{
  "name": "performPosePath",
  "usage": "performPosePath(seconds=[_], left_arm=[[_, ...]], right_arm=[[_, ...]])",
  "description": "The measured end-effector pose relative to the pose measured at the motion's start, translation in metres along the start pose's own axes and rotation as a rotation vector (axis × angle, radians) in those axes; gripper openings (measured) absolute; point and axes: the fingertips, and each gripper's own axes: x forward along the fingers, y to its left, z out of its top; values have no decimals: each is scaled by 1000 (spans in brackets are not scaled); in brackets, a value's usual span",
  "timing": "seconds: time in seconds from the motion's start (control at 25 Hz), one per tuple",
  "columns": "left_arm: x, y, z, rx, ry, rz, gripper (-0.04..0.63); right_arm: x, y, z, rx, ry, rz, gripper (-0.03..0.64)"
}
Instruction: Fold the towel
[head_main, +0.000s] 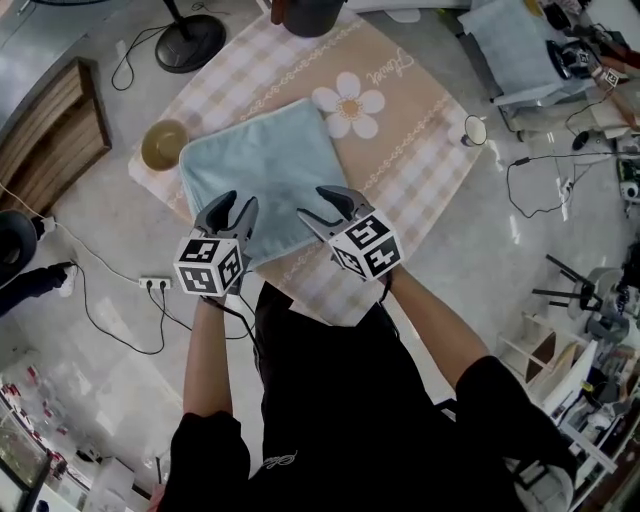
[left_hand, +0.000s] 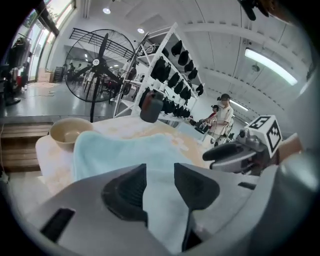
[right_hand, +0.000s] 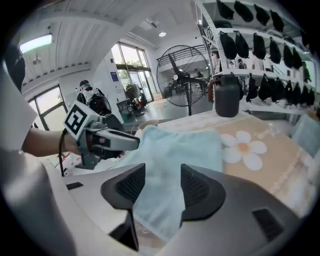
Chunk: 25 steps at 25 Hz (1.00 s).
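A light blue towel (head_main: 260, 170) lies folded flat on a beige checked cloth (head_main: 420, 130) with a white flower print. My left gripper (head_main: 238, 203) hovers over the towel's near left edge with its jaws apart and nothing pinched. My right gripper (head_main: 312, 203) hovers over the near right edge, also open and empty. In the left gripper view the towel (left_hand: 125, 150) shows through the gap of the left gripper (left_hand: 160, 172), with the right gripper (left_hand: 235, 150) beside it. In the right gripper view the towel (right_hand: 180, 150) lies beyond the right gripper (right_hand: 162, 175).
A tan bowl (head_main: 165, 143) sits on the cloth just left of the towel. A dark jug (head_main: 305, 15) stands at the cloth's far edge. A fan base (head_main: 190, 42), a power strip (head_main: 155, 283) and cables lie on the floor. A person (left_hand: 222, 115) stands beyond the table.
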Motion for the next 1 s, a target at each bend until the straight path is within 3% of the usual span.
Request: performPosePath(seconds=[0.16, 0.32, 0.64, 1.0], left_arm=[[14, -41, -16, 31, 40, -40, 155], [44, -84, -18, 73, 80, -55, 155], [84, -147, -34, 71, 129, 13, 155], [112, -192, -70, 2, 201, 136, 155]], right_arm=[[-22, -44, 1, -4, -10, -51, 199], [-37, -90, 6, -60, 7, -48, 200], [-23, -138, 15, -178, 47, 89, 201], [41, -170, 41, -288, 121, 215, 199]])
